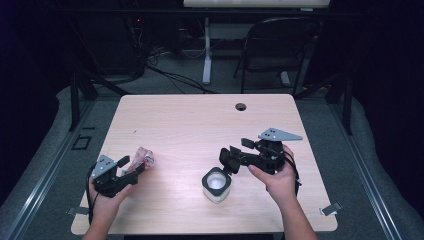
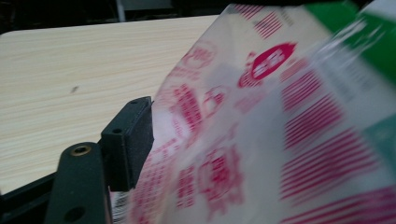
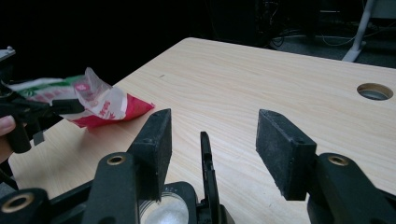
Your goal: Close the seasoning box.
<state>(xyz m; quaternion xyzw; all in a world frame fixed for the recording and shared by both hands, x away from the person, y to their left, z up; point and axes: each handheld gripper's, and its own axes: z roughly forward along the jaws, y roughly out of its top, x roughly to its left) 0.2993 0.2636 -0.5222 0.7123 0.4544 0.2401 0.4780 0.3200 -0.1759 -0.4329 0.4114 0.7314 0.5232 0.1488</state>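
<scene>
Left hand-held gripper (image 1: 131,165) sat open around the crinkled red-and-white plastic wrapper (image 1: 143,158) at the light wooden table (image 1: 190,125)'s left edge, right hand-held gripper (image 1: 231,159) open over the white square jar (image 1: 216,184).

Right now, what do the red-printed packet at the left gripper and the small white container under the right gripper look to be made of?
The packet looks like thin glossy plastic film: light passes through it, it crinkles, and it carries red print with a green patch. The container looks like rigid white plastic with a dark rim and a flip lid standing open; I can't rule out another material.
</scene>
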